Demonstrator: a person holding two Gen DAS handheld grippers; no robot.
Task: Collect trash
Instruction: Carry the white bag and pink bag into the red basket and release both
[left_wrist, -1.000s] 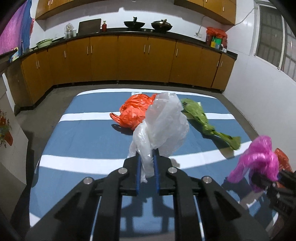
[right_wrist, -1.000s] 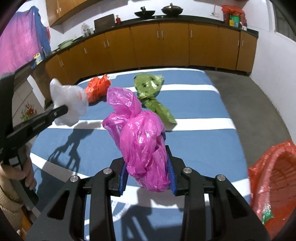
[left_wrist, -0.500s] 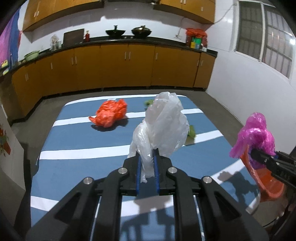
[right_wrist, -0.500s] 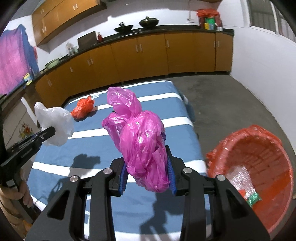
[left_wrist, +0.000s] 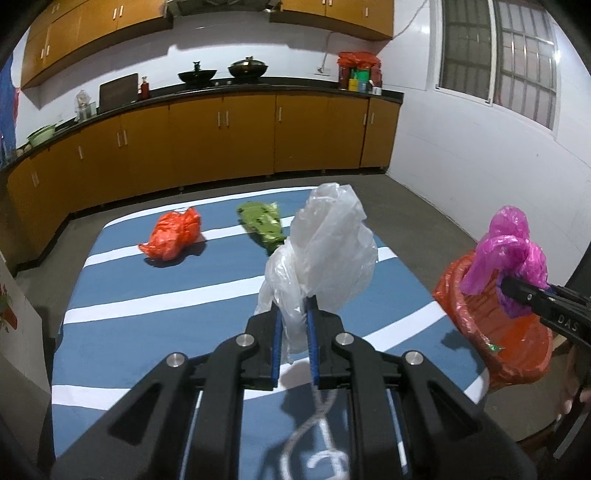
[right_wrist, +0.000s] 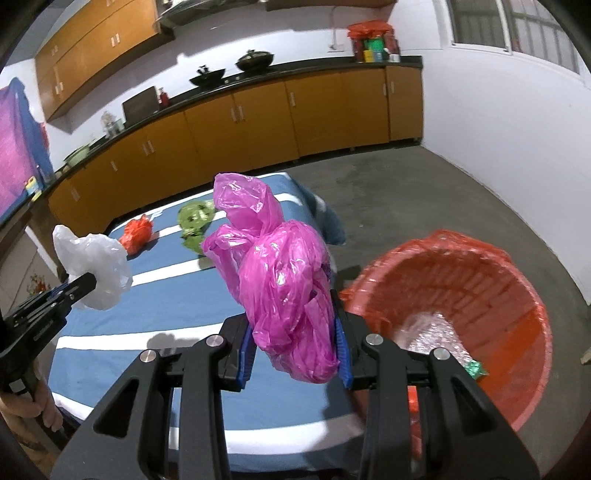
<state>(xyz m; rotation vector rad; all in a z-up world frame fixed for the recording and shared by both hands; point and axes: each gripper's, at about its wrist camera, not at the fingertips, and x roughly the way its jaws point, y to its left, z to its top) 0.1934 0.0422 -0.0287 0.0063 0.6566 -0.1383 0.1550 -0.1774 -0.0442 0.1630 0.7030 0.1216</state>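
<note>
Two grippers clamped — left gripper (left_wrist: 294, 341) on white bag (left_wrist: 325, 247), right gripper (right_wrist: 295, 354) on pink bag (right_wrist: 284, 288) beside red bin (right_wrist: 517, 295)

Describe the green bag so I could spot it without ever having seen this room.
Find the blue table with white stripes in front of the long row of orange-brown cabinets. Two crumpled bags lie at its far end; the green bag is the right-hand one in the left claw's view, stretched long, beside the rounder orange bag.

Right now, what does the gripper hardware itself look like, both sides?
Both match: the left gripper and right gripper have black plastic linkage arms with silver round pivot pins and blue ribbed pads lining the jaws. Seen from the left camera, the right gripper carries white lettering "DAS". No cables visible. Bare skin shows at the handles.
</note>
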